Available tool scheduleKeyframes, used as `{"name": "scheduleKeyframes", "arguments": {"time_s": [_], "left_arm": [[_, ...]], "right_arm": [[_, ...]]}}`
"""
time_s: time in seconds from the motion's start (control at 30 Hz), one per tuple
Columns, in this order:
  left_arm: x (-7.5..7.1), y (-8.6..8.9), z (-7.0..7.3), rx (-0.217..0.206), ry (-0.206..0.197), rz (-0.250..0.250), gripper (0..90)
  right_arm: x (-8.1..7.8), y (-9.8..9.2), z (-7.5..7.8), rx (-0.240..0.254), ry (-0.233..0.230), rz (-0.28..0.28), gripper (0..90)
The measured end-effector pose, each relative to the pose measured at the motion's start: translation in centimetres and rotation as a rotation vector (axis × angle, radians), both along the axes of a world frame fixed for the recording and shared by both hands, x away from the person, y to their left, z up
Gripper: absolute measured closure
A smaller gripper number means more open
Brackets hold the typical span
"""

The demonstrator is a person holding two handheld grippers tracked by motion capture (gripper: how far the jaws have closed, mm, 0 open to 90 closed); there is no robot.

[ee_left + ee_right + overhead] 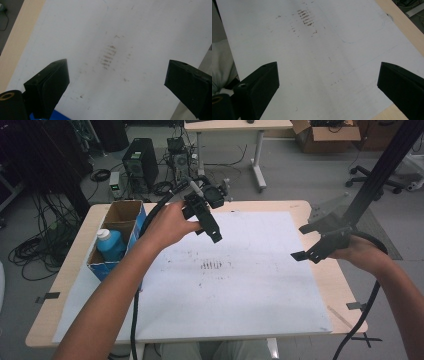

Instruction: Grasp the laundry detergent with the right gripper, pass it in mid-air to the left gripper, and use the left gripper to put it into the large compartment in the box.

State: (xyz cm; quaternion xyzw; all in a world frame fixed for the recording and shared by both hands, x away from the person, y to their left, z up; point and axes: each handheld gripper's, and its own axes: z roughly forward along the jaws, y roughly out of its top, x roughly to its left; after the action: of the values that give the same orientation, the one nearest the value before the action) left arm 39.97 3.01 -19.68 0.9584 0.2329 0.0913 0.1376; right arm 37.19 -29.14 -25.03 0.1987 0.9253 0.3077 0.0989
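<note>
A large white sheet (240, 280) covers most of the wooden table (300, 206); it carries a patch of short dark marks (211, 265) near its middle. My left gripper (210, 222) is held up in the air over the sheet's back left part, open, nothing between its jaws. My right gripper (310, 240) hovers over the sheet's right edge, also open and empty. In the left gripper view the jaws stand wide apart above the dark marks (108, 57). The right gripper view has its jaws spread over the sheet (322, 65), the marks (305, 18) farther off.
A cardboard box (117, 235) with blue sides stands at the table's left edge and holds a blue bottle (109, 245) with a white cap. A black frame post (380, 170) rises at the right. Computers and cables (145, 167) lie on the floor beyond the table.
</note>
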Motion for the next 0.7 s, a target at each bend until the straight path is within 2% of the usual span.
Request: {"name": "scheduleKeyframes", "arguments": {"time_s": [0.43,0.7], "left_arm": [[-0.45,-0.95,-0.05,-0.018,-0.011,-0.067,6.1],[-0.79,-0.94,0.02,-0.02,-0.016,-0.074,6.2]], "right_arm": [[0.39,0.3,0.31,-0.008,0.0,0.005,3.8],[0.51,0.4,0.63,-0.016,-0.005,0.012,3.9]]}}
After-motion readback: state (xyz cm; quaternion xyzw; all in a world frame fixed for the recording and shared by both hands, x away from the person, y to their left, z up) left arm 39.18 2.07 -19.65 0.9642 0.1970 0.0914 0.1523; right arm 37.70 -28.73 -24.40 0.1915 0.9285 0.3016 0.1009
